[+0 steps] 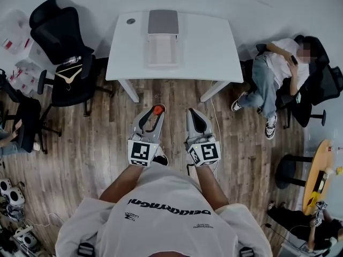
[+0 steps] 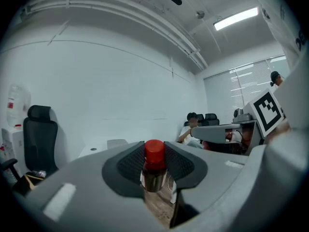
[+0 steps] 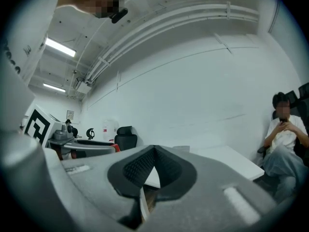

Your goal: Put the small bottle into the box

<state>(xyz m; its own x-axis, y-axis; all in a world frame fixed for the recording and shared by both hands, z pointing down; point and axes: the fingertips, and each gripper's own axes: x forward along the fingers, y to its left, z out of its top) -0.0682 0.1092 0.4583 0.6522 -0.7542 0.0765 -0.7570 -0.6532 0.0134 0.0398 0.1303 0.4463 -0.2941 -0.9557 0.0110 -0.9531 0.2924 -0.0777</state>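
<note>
- Head view: my left gripper (image 1: 154,113) pinches the small bottle (image 1: 158,110) over the floor (image 1: 86,143), well short of the table (image 1: 214,52) and the box (image 1: 163,36) on it; the right gripper (image 1: 194,115) hangs just beside it.
- Left gripper view: the pads (image 2: 129,163) clamp the bottle upright, just under its red cap (image 2: 154,150) — a narrow hold, so I judge a jolt on the carry could tilt it or let it slip.
- Right gripper view: jaws pressed together — nothing between them.
</note>
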